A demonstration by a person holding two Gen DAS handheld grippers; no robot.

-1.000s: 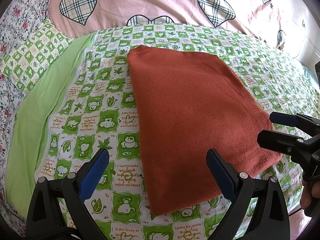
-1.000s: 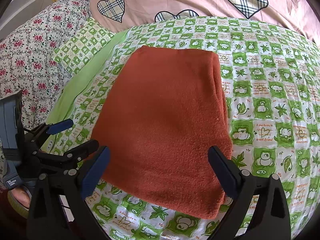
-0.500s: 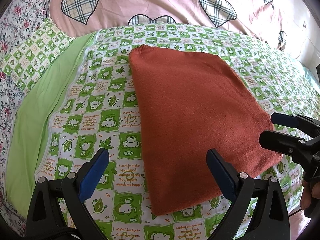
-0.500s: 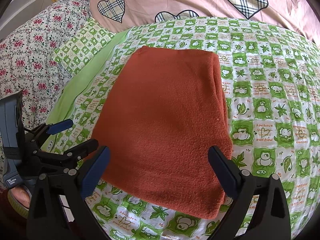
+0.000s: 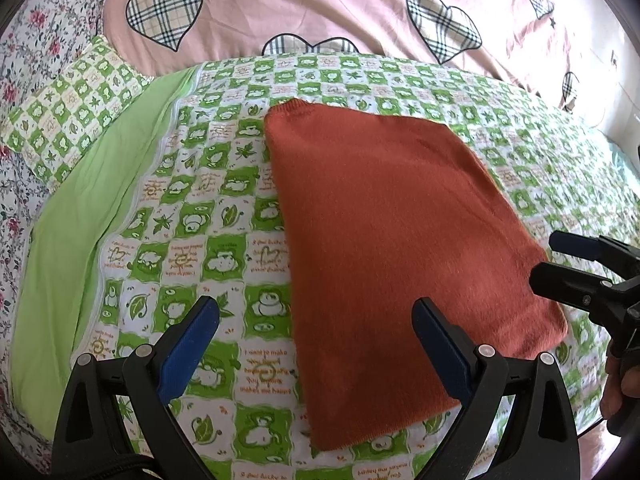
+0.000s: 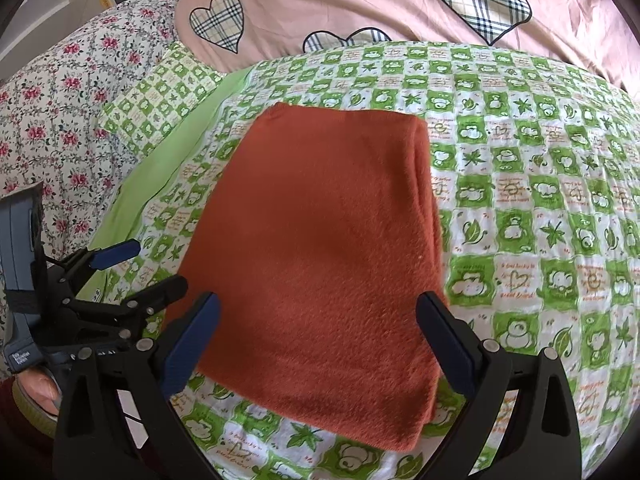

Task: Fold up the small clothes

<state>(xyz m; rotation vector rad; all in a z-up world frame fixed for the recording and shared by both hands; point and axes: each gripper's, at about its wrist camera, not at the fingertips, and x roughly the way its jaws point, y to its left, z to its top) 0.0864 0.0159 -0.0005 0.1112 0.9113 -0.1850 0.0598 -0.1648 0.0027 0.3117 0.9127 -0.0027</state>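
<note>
Two grippers: both in view, both with fingers spread apart, nothing held.
Left gripper (image 5: 316,344): hovers over the near left part of the garment; its left finger over bare bedspread, its right finger over the cloth.
Right gripper (image 6: 318,340): hovers over the near edge of the garment, fingers straddling its width.
Garment: rust-orange knit sweater (image 5: 384,248), folded into a flat rectangle, lying on the bed, long side running away from the cameras; stacked layers show along its right side in the right wrist view.
Bedspread (image 5: 208,216): green-and-white check with cartoon prints, under the sweater, bare all round it.
Plain green sheet (image 5: 80,216): strip left of the bedspread.
Pillow (image 5: 68,100): same green check, far left, well apart from the sweater.
Pink quilt (image 5: 320,4): plaid hearts, along the far side, well beyond the sweater's far edge.
Floral cover (image 6: 60,128): far left.
Near edge: the bed ends just below the sweater's near edge.
</note>
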